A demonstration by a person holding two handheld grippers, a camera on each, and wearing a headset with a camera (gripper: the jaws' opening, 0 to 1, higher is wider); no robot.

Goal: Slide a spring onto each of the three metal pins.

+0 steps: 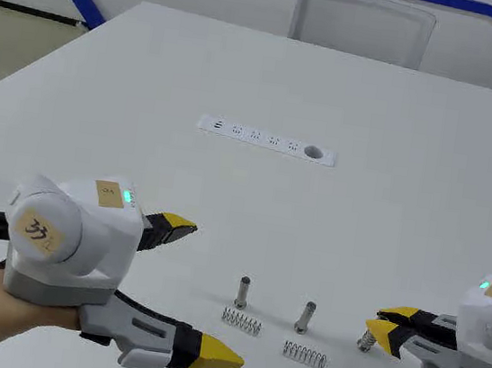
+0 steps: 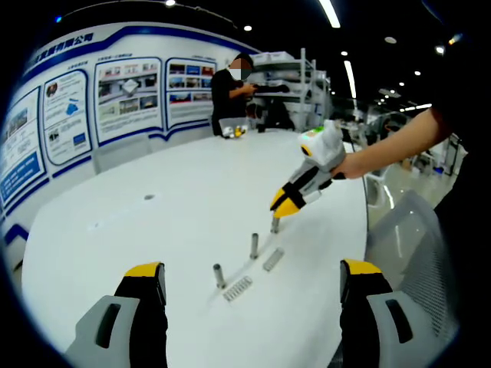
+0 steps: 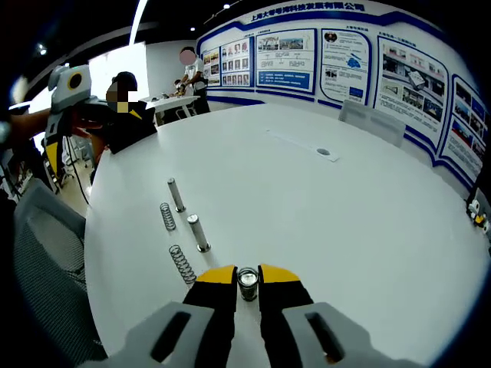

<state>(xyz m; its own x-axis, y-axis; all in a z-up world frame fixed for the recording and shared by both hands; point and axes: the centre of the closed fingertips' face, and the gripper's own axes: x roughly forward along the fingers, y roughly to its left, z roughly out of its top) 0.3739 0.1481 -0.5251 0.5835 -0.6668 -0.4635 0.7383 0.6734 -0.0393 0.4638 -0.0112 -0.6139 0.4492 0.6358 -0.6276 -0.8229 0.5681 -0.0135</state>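
**Shiny metal parts on a matt white table**

The table [image 1: 375, 101] is smooth, matt white. The left pin [image 1: 243, 290] and middle pin [image 1: 305, 316] are sleek, shiny grey metal, as is the right pin [image 1: 367, 342] clasped by the right gripper [image 1: 382, 323]. The left spring [image 1: 241, 321] and right spring [image 1: 305, 355] are fine bright wire. The left gripper [image 1: 206, 292] has a smooth white plastic shell and glossy yellow tips.

Left tongs' [image 1: 210, 293] sticker [image 1: 38, 231] — "33"
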